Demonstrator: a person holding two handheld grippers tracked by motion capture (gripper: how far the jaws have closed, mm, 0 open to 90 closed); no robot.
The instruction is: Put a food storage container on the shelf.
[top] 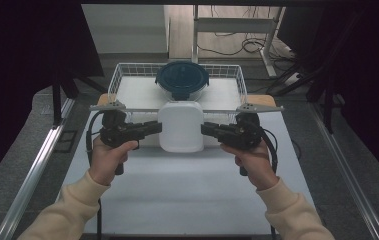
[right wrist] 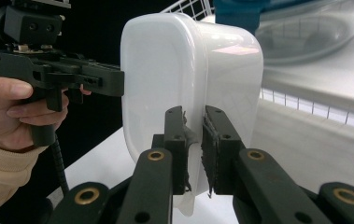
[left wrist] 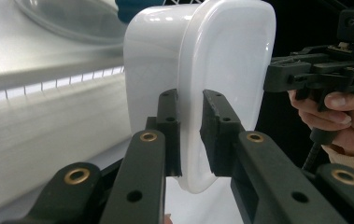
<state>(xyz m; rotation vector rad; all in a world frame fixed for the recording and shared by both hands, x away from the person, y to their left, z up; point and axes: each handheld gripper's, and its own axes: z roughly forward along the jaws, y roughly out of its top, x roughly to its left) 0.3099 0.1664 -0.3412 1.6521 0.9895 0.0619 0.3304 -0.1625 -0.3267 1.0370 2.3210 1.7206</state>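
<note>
A white plastic container with a lid (top: 181,126) hangs in the air between both hands, just in front of the wire basket (top: 117,76). My left gripper (top: 158,128) is shut on its left rim; in the left gripper view the pads (left wrist: 171,122) pinch the rim (left wrist: 191,140) of the container (left wrist: 221,56). My right gripper (top: 203,129) is shut on the opposite rim, and in the right gripper view the worn pads (right wrist: 212,140) clamp the edge of the container (right wrist: 165,70). A round glass bowl with a dark blue lid (top: 182,79) rests in the basket.
The white tabletop (top: 187,195) lies under the container. Metal rails (top: 32,170) run along both sides. A white desk frame (top: 237,25) and cables lie on the floor beyond the basket.
</note>
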